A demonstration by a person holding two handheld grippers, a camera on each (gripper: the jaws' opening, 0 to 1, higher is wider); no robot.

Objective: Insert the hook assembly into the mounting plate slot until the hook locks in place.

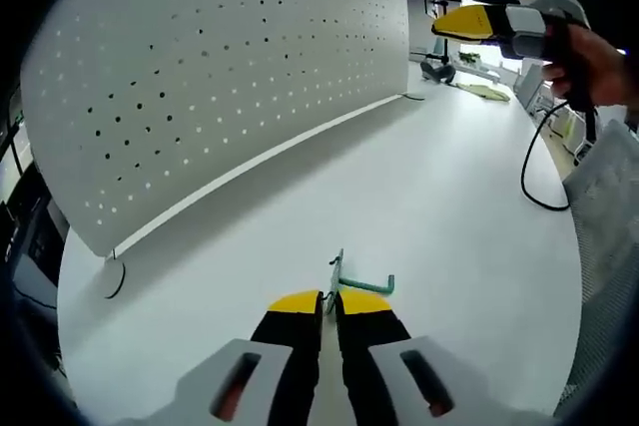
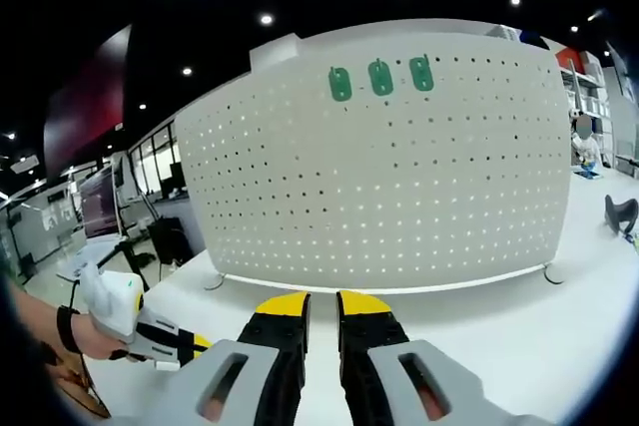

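Observation:
My left gripper (image 1: 329, 300) is low over the white table (image 1: 439, 197), shut on a teal hook assembly (image 1: 366, 284) whose arm sticks out to the right of the jaw tips. The white pegboard (image 1: 230, 67) stands to its left. In the right gripper view, three green mounting plates (image 2: 380, 77) sit in a row near the top of the pegboard (image 2: 399, 187). My right gripper (image 2: 322, 308) faces the board from a distance, jaws nearly together with nothing between them. A hand holds it high at the right (image 1: 479, 22) in the left gripper view.
The pegboard stands on small feet (image 1: 112, 276) along the table's far side. A black cable (image 1: 534, 172) hangs from the right gripper. A person's hand holds the left gripper (image 2: 150, 334) at lower left. Desks and monitors (image 2: 105, 212) stand behind.

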